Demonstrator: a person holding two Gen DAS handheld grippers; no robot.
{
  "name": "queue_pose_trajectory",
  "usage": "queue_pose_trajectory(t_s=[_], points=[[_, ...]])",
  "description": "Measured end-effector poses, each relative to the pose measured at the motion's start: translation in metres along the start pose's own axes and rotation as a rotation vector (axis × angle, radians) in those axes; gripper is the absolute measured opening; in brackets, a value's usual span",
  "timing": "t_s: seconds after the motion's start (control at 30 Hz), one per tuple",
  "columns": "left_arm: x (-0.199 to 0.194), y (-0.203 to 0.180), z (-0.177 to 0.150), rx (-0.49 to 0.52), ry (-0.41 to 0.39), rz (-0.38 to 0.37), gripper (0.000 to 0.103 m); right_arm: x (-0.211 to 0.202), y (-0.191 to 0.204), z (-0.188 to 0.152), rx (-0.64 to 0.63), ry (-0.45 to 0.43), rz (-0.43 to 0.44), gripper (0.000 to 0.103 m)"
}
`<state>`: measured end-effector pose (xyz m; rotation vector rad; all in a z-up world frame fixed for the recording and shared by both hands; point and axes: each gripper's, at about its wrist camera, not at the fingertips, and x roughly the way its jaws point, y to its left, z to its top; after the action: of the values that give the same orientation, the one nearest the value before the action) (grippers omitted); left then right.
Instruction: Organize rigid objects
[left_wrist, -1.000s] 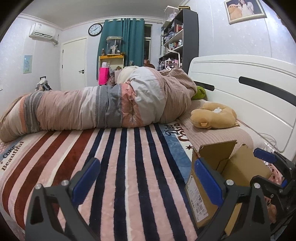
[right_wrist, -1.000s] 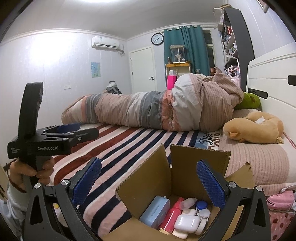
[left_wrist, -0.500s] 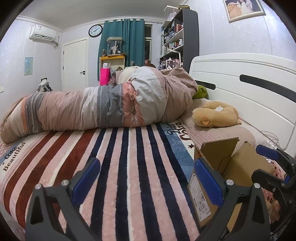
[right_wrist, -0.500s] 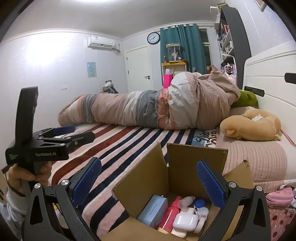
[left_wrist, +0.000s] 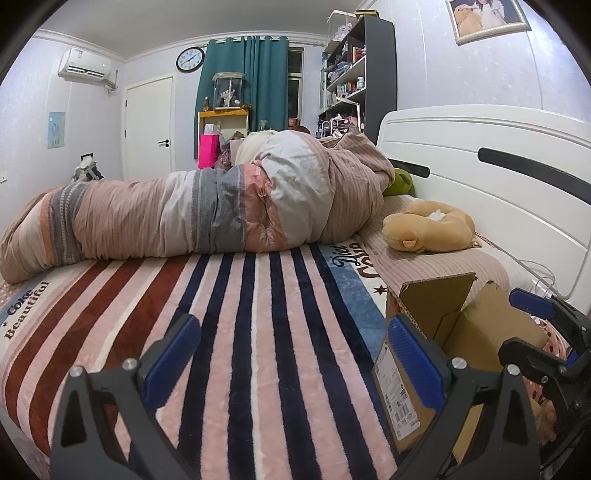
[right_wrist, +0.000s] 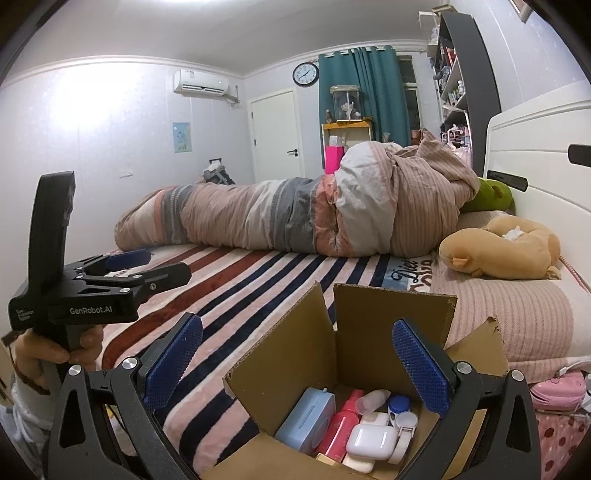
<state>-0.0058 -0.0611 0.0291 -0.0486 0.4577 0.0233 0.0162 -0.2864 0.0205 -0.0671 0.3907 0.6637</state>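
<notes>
An open cardboard box (right_wrist: 291, 354) stands on the striped bed at the lower right. It holds a light blue case (right_wrist: 306, 419), a red bottle (right_wrist: 338, 428), a white earbud case (right_wrist: 371, 441) and other small items. My right gripper (right_wrist: 295, 363) is open and empty, hovering above the box. My left gripper (left_wrist: 295, 354) is open and empty over the striped blanket, left of the box (left_wrist: 436, 314). The left gripper also shows in the right wrist view (right_wrist: 129, 266), held in a hand. The right gripper shows at the right edge of the left wrist view (left_wrist: 535, 325).
A rolled duvet (left_wrist: 207, 210) lies across the far side of the bed. A tan plush toy (left_wrist: 428, 230) rests near the white headboard (left_wrist: 498, 192). A pink case (right_wrist: 557, 391) lies right of the box. Striped blanket (left_wrist: 240, 314) covers the bed.
Both views have shifted slightly, with the grippers drawing back a little from the box. Both grippers stay open and empty.
</notes>
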Motion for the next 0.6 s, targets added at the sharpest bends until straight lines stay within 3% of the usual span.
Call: queue_pose_trajectory(t_s=[0.6], points=[[0.0001,0.0023,-0.0024,0.001,-0.001,0.005,0.101,0.0009,0.0006,0.0002,-0.008,0.003,-0.002,0.103]])
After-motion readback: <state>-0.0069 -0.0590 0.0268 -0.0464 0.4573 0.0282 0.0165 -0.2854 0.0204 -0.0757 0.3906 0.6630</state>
